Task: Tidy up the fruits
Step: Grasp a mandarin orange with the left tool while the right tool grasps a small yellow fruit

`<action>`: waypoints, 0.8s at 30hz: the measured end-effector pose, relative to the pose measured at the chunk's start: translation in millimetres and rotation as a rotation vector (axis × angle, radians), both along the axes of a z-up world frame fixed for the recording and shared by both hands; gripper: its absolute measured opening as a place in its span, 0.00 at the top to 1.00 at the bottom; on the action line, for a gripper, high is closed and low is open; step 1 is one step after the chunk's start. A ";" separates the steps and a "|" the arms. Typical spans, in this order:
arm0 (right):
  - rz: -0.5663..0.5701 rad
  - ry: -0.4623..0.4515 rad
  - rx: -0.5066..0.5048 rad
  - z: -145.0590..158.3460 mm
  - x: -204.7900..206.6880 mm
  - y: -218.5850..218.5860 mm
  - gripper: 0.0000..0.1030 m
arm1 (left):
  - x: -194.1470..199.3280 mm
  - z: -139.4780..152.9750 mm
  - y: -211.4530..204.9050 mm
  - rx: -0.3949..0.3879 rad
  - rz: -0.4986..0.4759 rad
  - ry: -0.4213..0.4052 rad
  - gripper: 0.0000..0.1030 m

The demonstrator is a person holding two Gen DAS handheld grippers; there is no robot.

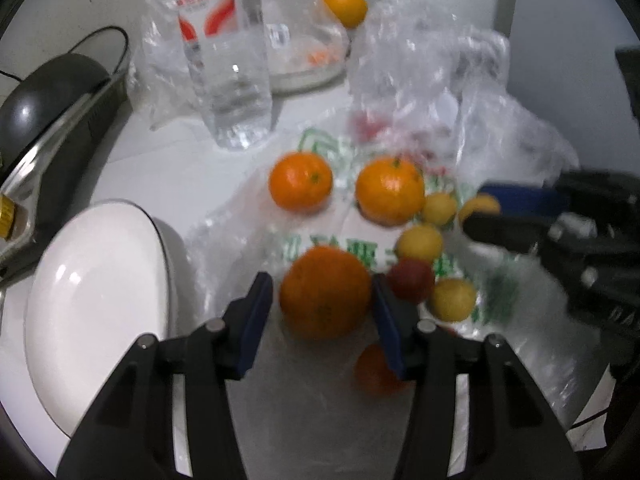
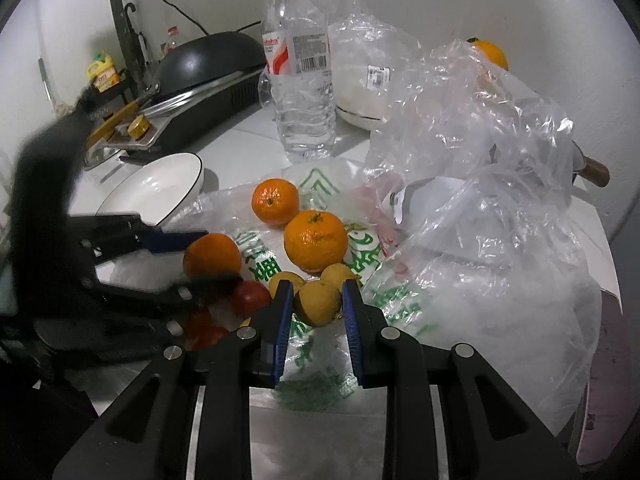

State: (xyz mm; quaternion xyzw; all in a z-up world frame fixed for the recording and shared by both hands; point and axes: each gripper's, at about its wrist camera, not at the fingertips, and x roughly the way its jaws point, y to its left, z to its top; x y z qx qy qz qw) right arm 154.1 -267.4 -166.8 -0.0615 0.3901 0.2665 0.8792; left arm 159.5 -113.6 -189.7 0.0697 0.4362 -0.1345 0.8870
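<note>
Several fruits lie on a flattened plastic bag with green print point(image 1: 320, 246). My left gripper point(image 1: 320, 280) is shut on a large orange point(image 1: 325, 308); in the right wrist view this gripper point(image 2: 220, 258) clamps that orange point(image 2: 208, 254) from the left. My right gripper point(image 2: 318, 286) is shut on a small yellow fruit point(image 2: 318, 308), and it enters the left wrist view as the right gripper point(image 1: 476, 206). Two more oranges point(image 1: 301, 186) point(image 1: 390, 190) lie just behind. Small yellow fruits point(image 1: 420, 242) point(image 1: 454, 298) and a red fruit point(image 1: 412, 280) lie beside the held orange.
A white bowl point(image 1: 96, 300) stands left of the fruits. A clear water bottle point(image 1: 228, 60) stands behind them, with a plate point(image 1: 308, 76) and a lone orange point(image 1: 346, 4) farther back. Crumpled clear bags point(image 2: 480, 152) pile up on the right. A black wok point(image 2: 212, 60) sits at the back left.
</note>
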 end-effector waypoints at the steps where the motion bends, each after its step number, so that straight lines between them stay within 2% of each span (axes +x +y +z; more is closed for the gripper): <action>1: -0.002 -0.001 -0.002 -0.1 0.2 0.4 0.74 | -2.0 0.9 -1.1 -0.004 -0.005 -0.011 0.52; 2: -0.004 0.000 -0.003 -0.6 0.7 0.3 0.74 | -2.8 2.1 -2.1 -0.002 -0.010 -0.017 0.57; 12: -0.012 -0.023 -0.016 5.1 -1.6 -0.1 0.74 | -10.0 18.3 -0.2 -0.024 -0.033 -0.089 0.58; 24: -0.021 -0.083 -0.023 23.6 -18.3 10.7 0.74 | -37.0 52.7 10.0 -0.044 -0.065 -0.205 0.58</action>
